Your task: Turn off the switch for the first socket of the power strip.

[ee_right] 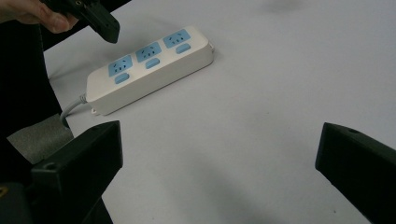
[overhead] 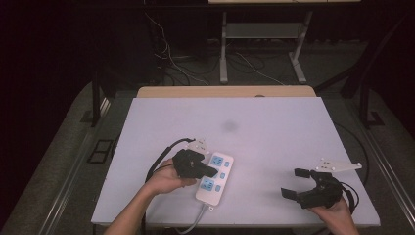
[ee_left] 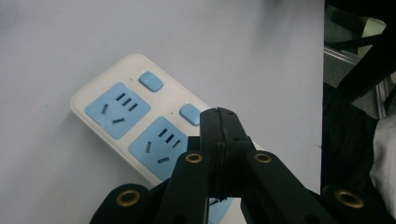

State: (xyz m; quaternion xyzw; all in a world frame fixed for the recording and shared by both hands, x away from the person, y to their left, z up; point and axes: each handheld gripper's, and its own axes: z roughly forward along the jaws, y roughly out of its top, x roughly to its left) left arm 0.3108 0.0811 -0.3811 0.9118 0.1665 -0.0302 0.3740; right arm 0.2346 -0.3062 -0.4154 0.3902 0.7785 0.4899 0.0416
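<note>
A white power strip [overhead: 216, 179] with three blue sockets and blue switch buttons lies on the white board near its front edge, slightly left of centre. My left gripper [overhead: 212, 171] hangs over the strip's middle, shut with nothing between its jaws. In the left gripper view the closed tips [ee_left: 218, 113] sit right beside the middle switch button [ee_left: 190, 114] of the strip [ee_left: 116, 108]; I cannot tell whether they touch. My right gripper [overhead: 294, 182] is open and holds nothing, well to the right of the strip [ee_right: 149, 70]. The right gripper view shows the left gripper [ee_right: 103, 24] above the strip.
The strip's grey cable [overhead: 195, 221] runs off the board's front edge. A faint dark smudge [overhead: 229, 126] marks the white board [overhead: 274, 127] farther back. Beyond the wooden back edge [overhead: 225, 91], table legs and loose cables [overhead: 181, 63] are on the floor.
</note>
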